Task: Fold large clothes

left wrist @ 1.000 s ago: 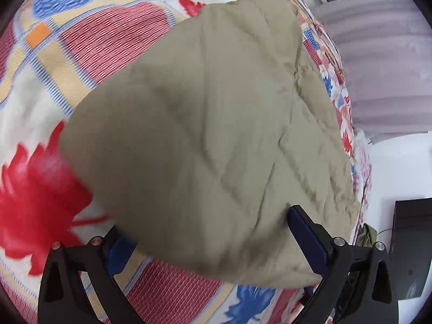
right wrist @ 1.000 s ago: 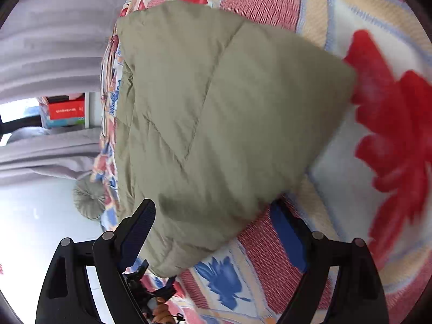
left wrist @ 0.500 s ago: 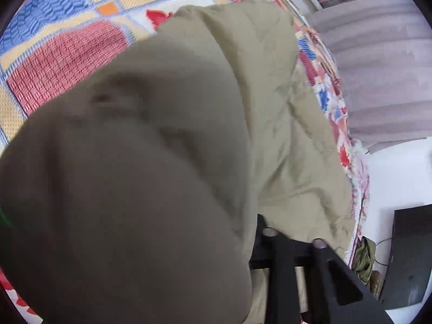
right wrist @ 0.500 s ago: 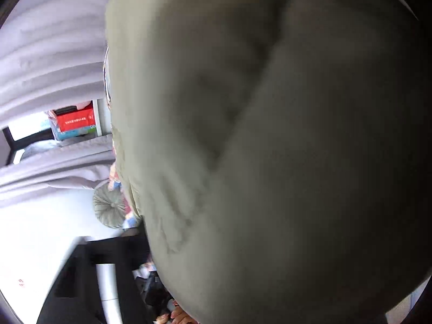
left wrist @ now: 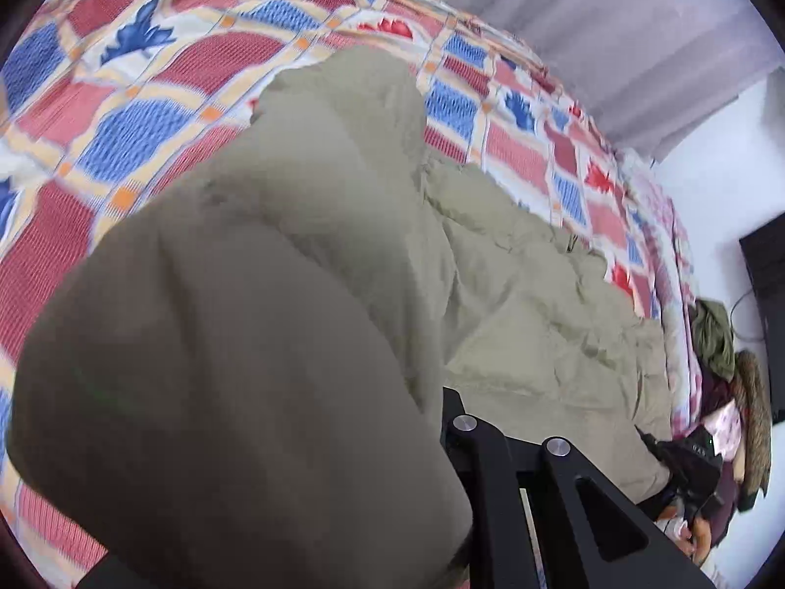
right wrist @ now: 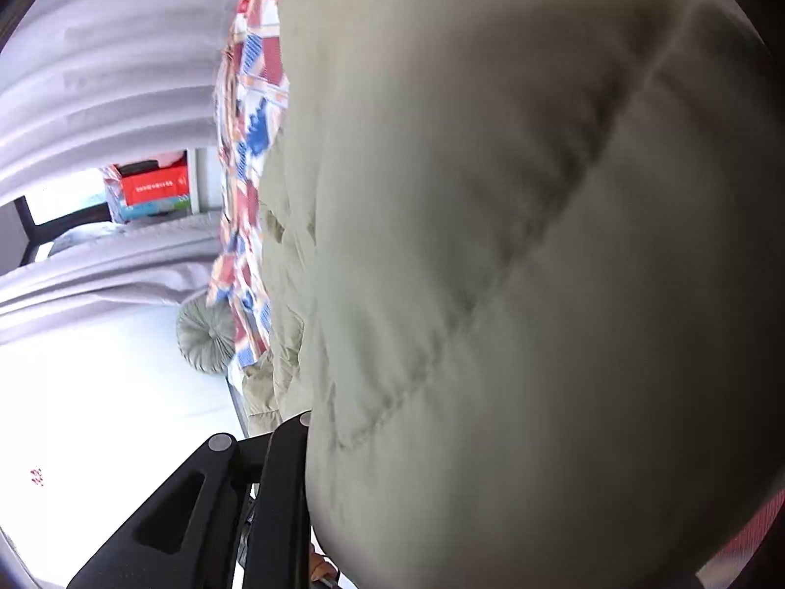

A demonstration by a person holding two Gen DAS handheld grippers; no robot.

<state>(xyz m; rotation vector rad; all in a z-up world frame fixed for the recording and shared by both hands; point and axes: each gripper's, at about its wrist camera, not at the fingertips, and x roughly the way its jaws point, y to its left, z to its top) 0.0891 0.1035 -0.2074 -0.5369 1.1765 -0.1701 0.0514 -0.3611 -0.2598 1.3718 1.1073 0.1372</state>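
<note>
Both jaws closing on the padded jacket (left wrist: 255, 343): left gripper (left wrist: 456, 441) and right gripper (right wrist: 304, 437) each pinch a bunched fold. Jacket is khaki-olive, quilted, puffy, creased; lifted part fills both views, the rest lies on the patterned bedspread (left wrist: 147, 73) of red, blue and cream.

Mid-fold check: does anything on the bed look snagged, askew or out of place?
Nothing looks damaged. The khaki quilted garment is bunched up close against both cameras, its lower part rumpled on the patterned bedspread. Both grippers' jaws are closing on its fabric. Loose clothes are heaped beyond the bed's edge.
</note>
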